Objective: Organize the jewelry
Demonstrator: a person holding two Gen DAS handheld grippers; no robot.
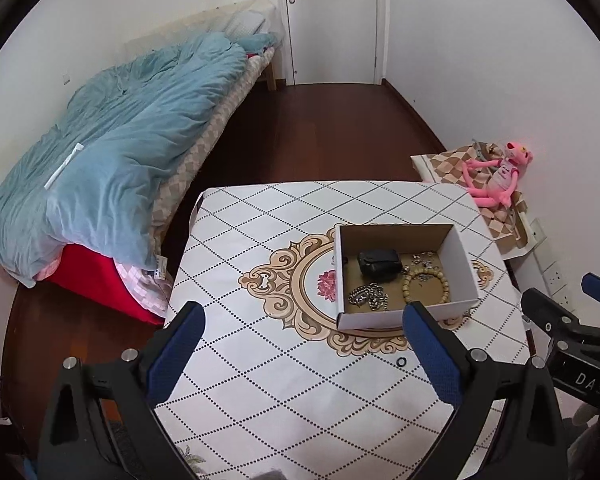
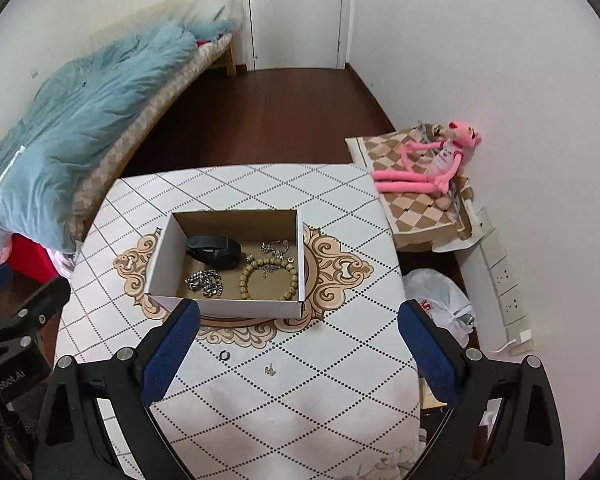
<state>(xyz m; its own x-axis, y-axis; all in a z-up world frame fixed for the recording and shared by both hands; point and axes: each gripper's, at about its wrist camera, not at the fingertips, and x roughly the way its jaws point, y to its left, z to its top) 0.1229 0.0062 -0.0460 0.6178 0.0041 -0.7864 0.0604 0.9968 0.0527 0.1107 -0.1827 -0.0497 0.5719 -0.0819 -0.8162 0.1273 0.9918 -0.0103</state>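
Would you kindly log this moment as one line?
left gripper: open | right gripper: open | box: bracelet, chain inside | ring: on table

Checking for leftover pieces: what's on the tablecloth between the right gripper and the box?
In the right wrist view, a small ring and a tiny metal piece lie there.

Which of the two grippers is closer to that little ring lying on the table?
Probably right. The ring lies just ahead of the right gripper, near its left finger. From the left gripper, it sits off by the right finger.
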